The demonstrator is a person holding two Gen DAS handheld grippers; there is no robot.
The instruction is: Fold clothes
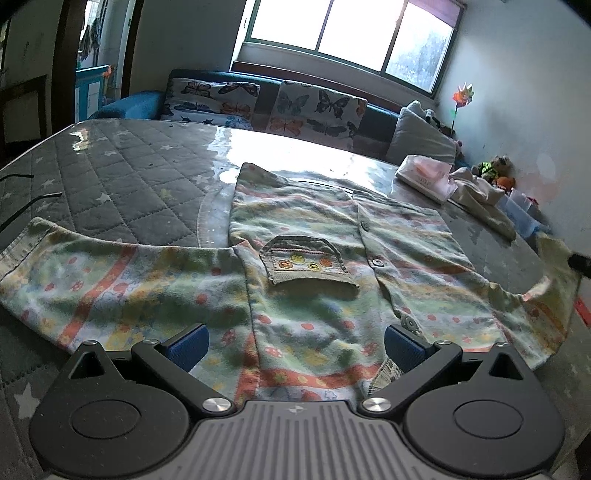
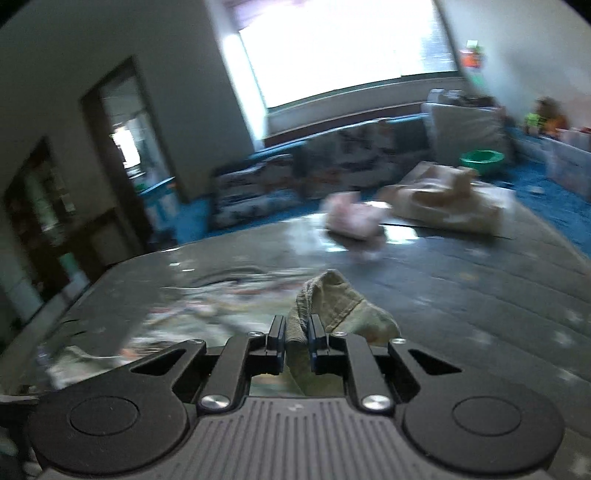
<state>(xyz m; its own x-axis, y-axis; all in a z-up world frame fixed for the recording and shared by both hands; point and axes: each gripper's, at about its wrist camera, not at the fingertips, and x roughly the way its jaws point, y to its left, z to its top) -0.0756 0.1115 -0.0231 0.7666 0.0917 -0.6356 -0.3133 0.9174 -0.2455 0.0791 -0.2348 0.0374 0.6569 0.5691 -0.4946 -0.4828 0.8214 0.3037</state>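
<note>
Closest in the left wrist view, the left tool (image 1: pixel 295 347) hangs low over the near part of a child's shirt (image 1: pixel 295 258), its blue pads (image 1: pixel 188 347) spread wide with nothing between them. That shirt, striped and dotted in green, orange and yellow, lies spread flat on the surface (image 1: pixel 122 173), which wears a grey quilted cover with pale stars under a shiny clear sheet. One sleeve (image 1: pixel 74 280) stretches out to the left; the other (image 1: pixel 550 280) is lifted off the surface at the right edge of the view. A small pocket (image 1: pixel 306 266) with embroidered dots sits mid-chest, just left of a row of buttons (image 1: pixel 377 261).

In the blurred right wrist view, the right tool (image 2: pixel 297 332) is closed narrowly on a ribbed cuff (image 2: pixel 321 299) of the shirt, and the cloth rises in a peak above the fingers.

Farther back on the surface rest a pink tissue box (image 1: pixel 424 177) and, just beside it, a crumpled beige cloth (image 1: pixel 480 195). Beyond the surface runs a blue sofa (image 1: pixel 125 103) with butterfly cushions (image 1: pixel 210 99), and a bright window (image 1: pixel 351 33) behind it.
</note>
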